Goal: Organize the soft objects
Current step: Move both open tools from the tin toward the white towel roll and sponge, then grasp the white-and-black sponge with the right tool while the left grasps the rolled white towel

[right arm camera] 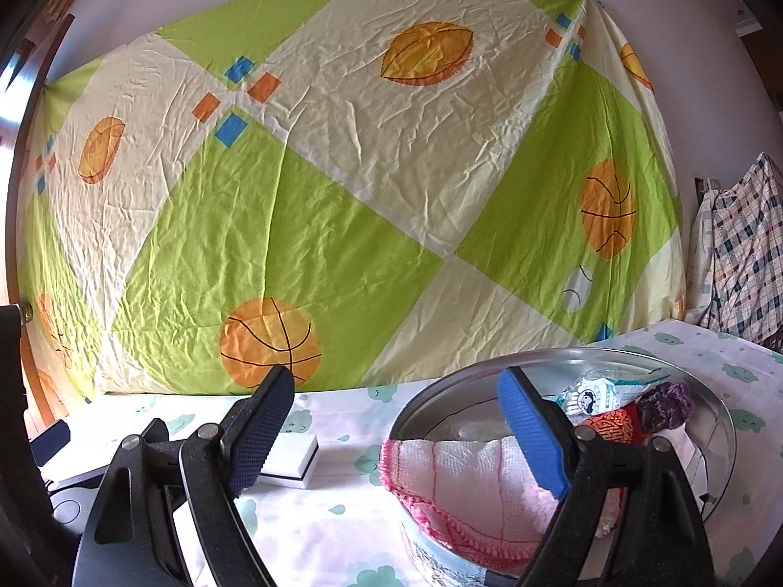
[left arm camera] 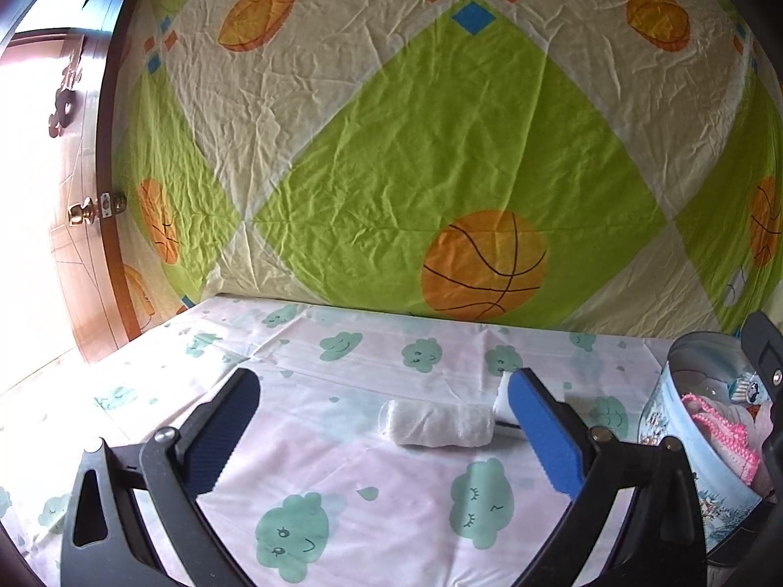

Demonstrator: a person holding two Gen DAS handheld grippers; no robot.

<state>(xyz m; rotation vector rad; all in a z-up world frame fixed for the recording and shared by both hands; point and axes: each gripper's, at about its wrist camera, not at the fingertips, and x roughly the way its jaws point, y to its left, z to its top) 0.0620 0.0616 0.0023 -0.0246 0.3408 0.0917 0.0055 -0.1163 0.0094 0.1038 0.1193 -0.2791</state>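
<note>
A rolled white towel [left arm camera: 437, 423] lies on the cloud-print sheet, just ahead of my left gripper [left arm camera: 386, 420], whose jaws stand wide apart with nothing between them. A white sponge block with a dark base [left arm camera: 504, 403] sits behind the right blue pad [left arm camera: 543, 435]. In the right wrist view, my right gripper [right arm camera: 399, 425] is open over the near rim of a round metal tin [right arm camera: 719, 469]. The tin holds a pink-edged white cloth [right arm camera: 465, 484], a red-orange knit item [right arm camera: 614, 428], a purple knit item [right arm camera: 668, 403] and a printed packet [right arm camera: 594, 394]. The same white sponge block [right arm camera: 293, 462] lies left of the tin.
A green, cream and orange ball-print sheet [left arm camera: 440, 146] hangs on the wall behind the bed. A wooden door with a brass knob [left arm camera: 80, 213] stands at the left. The tin [left arm camera: 685, 420] shows at the right edge of the left wrist view. Checked fabric [right arm camera: 744, 244] hangs at far right.
</note>
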